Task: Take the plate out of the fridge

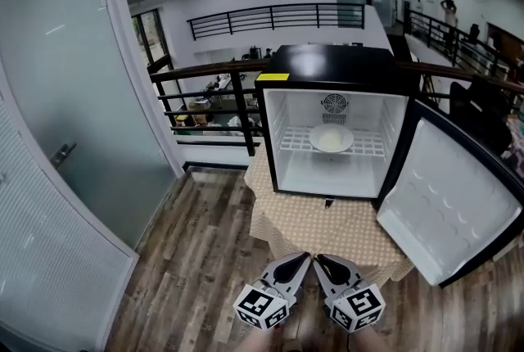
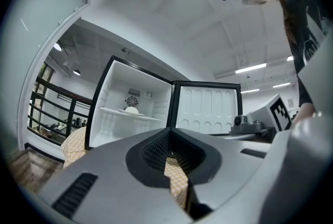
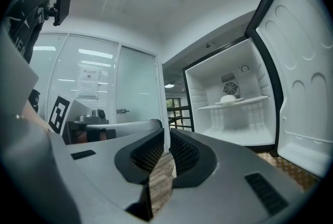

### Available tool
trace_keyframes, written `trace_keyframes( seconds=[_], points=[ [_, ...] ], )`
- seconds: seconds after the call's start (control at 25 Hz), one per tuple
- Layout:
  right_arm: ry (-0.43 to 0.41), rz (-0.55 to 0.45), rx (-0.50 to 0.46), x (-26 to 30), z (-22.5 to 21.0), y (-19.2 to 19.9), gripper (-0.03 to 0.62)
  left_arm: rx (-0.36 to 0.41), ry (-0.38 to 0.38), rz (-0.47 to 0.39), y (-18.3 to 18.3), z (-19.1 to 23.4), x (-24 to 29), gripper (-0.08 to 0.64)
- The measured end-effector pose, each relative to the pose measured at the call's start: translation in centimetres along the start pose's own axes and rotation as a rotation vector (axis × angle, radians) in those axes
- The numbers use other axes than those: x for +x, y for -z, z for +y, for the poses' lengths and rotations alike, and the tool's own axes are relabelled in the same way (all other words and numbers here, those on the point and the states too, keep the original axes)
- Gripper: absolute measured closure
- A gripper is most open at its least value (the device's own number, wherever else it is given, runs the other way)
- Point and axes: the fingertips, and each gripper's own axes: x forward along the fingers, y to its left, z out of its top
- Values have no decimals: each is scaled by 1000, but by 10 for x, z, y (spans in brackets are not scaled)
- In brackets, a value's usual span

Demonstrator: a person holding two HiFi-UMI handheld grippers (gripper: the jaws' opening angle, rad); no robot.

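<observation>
**Reporter:** Fridge open, tongs low. Which step is this?

**Onlooker:** The approach, as I read it. A small black fridge (image 1: 332,62) stands at the centre of the frame on a counter (image 1: 274,215) draped in tan checked cloth (image 1: 344,232). Its white-lined door (image 1: 446,211) is swung wide to the lower right. The round white plate (image 1: 332,139) lies inside on the white wire shelf (image 1: 372,147), just below the round fan grille (image 1: 334,104) on the back wall. Nothing is touching it.

**Reporter:** And the tongs?

**Onlooker:** They are side by side at the bottom edge, over the wood-plank floor (image 1: 205,260), well apart from the fridge. The left tongs (image 1: 299,262) are pressed together with nothing between them. The right tongs (image 1: 326,264) are the same, with barely a slit showing, and are empty.

**Reporter:** What does the next move call for?

**Onlooker:** My guess is a carry forward over the cloth. One pair would open on the way and go in level above the shelf. It would take the plate's near rim, lift it just clear of the wire and draw it straight out. The open door leaves the way in free.
</observation>
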Motion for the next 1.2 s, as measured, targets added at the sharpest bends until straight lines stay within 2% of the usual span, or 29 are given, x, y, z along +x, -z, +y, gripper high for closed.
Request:
trace_keyframes(
  seconds=[0.36, 0.52, 0.76, 1.2],
  points=[
    [28, 20, -4, 28, 3, 5, 540, -28, 23, -6, 1, 32, 1, 549],
    [32, 27, 3, 39, 0, 9, 540, -50, 21, 1, 5, 41, -1, 549],
    [25, 5, -3, 73, -9, 5, 540, -39, -4, -1, 3, 71, 5, 549],
    [59, -18, -19, 131, -55, -13, 540, -31, 18, -8, -7, 127, 54, 549]
  ],
)
